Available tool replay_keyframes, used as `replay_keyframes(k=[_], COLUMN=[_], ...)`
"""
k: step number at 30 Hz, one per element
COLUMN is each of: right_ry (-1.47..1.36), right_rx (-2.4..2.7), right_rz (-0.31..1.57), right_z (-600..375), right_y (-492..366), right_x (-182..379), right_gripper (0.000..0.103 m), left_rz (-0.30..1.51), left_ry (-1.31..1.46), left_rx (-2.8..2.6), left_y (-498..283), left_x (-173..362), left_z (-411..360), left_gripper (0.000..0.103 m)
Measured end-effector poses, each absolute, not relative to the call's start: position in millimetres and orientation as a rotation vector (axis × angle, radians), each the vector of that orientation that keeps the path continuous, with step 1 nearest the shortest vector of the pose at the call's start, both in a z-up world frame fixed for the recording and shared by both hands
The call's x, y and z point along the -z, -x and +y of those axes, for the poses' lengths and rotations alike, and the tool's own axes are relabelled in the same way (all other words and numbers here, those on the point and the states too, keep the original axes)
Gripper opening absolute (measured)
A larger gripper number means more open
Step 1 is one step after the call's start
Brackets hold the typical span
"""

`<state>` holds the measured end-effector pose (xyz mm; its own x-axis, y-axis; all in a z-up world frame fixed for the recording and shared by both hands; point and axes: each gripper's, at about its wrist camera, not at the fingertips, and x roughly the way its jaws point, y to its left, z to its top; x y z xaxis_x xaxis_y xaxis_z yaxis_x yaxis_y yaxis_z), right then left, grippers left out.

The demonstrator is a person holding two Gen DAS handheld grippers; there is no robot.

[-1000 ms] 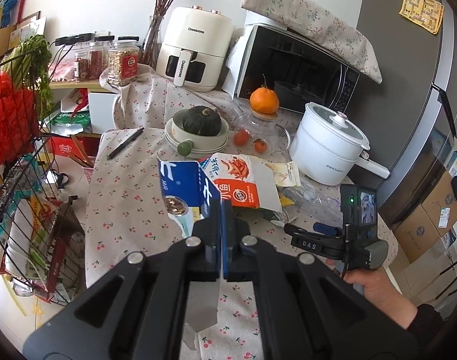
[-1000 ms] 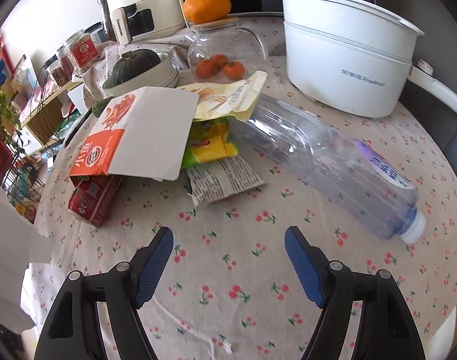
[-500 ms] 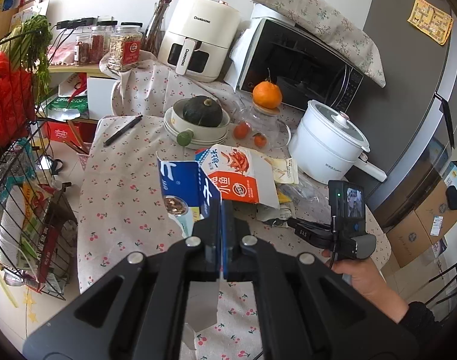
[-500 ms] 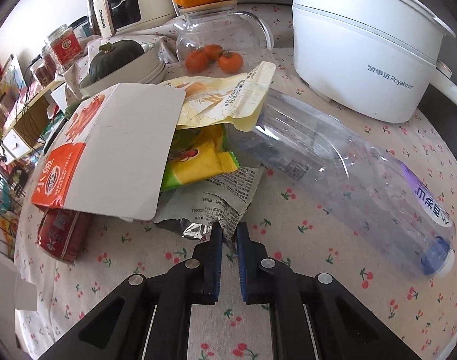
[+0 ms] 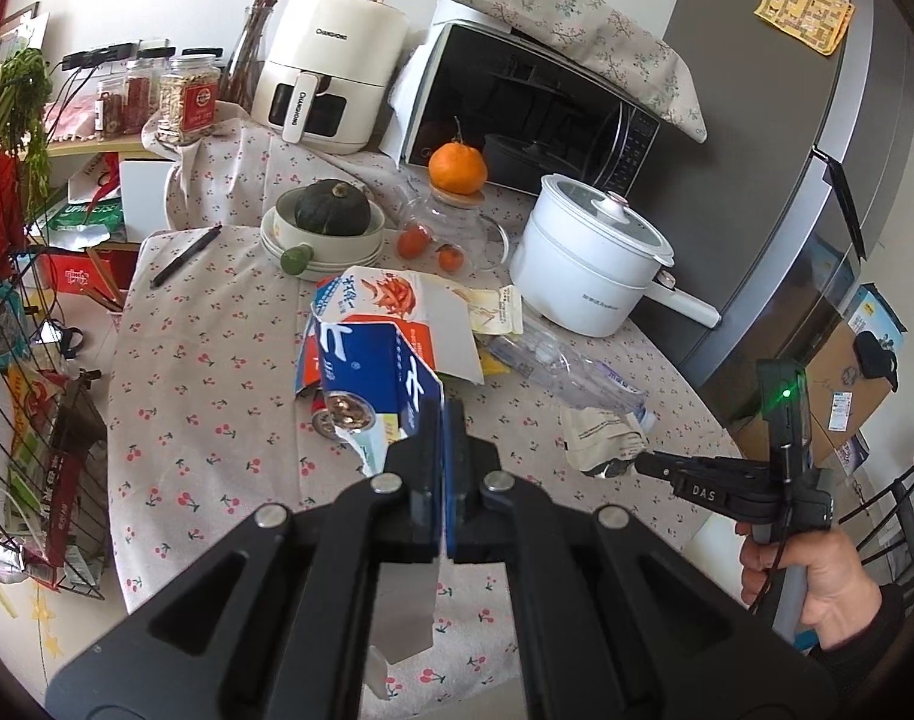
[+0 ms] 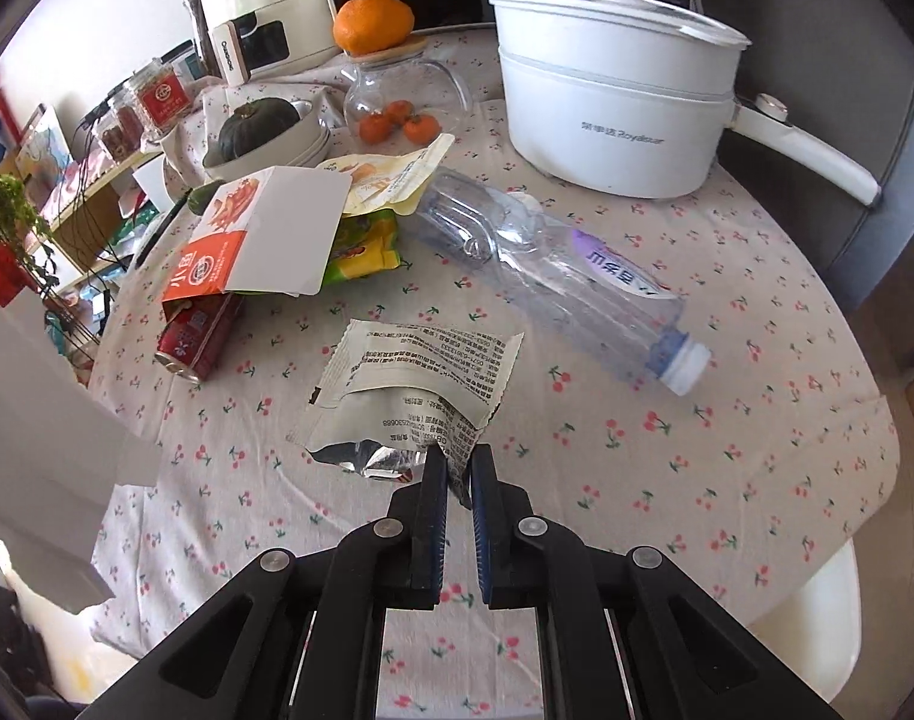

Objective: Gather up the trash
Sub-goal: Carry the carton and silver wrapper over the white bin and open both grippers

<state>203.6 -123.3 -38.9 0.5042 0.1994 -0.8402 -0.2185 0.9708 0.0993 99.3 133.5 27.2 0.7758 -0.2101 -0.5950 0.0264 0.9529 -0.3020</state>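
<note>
My left gripper [image 5: 443, 417] is shut on a flattened blue-and-white carton [image 5: 370, 381], held above the flowered tablecloth. My right gripper [image 6: 459, 465] is shut on the corner of a white printed snack wrapper [image 6: 418, 381], pulled away from the pile. From the left wrist camera, the right gripper [image 5: 642, 463] holds this wrapper [image 5: 601, 441] near the table's right edge. On the cloth lie a clear plastic bottle [image 6: 547, 270], an orange-and-white carton [image 6: 265, 234], a red can [image 6: 199, 330], a yellow-green packet [image 6: 367, 246] and a pale yellow pouch [image 6: 385, 180].
A white electric pot [image 6: 613, 108] stands at the back right, beside a glass jar [image 6: 397, 102] of small oranges and a bowl with a dark squash [image 6: 259, 126]. An air fryer [image 5: 331, 72] and microwave [image 5: 529, 102] line the back. A wire rack [image 5: 13, 360] stands left of the table.
My right gripper closed on the wrapper and drew it out from under the pile, toward the near edge and slightly up. My left gripper shifted a little, still holding the blue carton.
</note>
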Motion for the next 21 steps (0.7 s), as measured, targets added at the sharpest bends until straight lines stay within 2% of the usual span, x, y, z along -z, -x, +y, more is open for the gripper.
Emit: replay_keyframes(k=[10, 21], right_ry=[-0.075, -0.116], right_rx=[-0.187, 0.007], right_rz=[0.970, 0.961], right_z=[-202.3, -314.5], right_y=[-149.1, -108.4], right_x=[11.1, 8.5], right_gripper=[0.009, 0.009], left_rz=[0.680, 0.688], left_ry=[0.224, 0.158], left_rx=[0.312, 0.574], left_y=[-96.0, -98.9], left_x=[-26.5, -15.5], left_z=[60.5, -70.7], left_gripper=[0.001, 0.001])
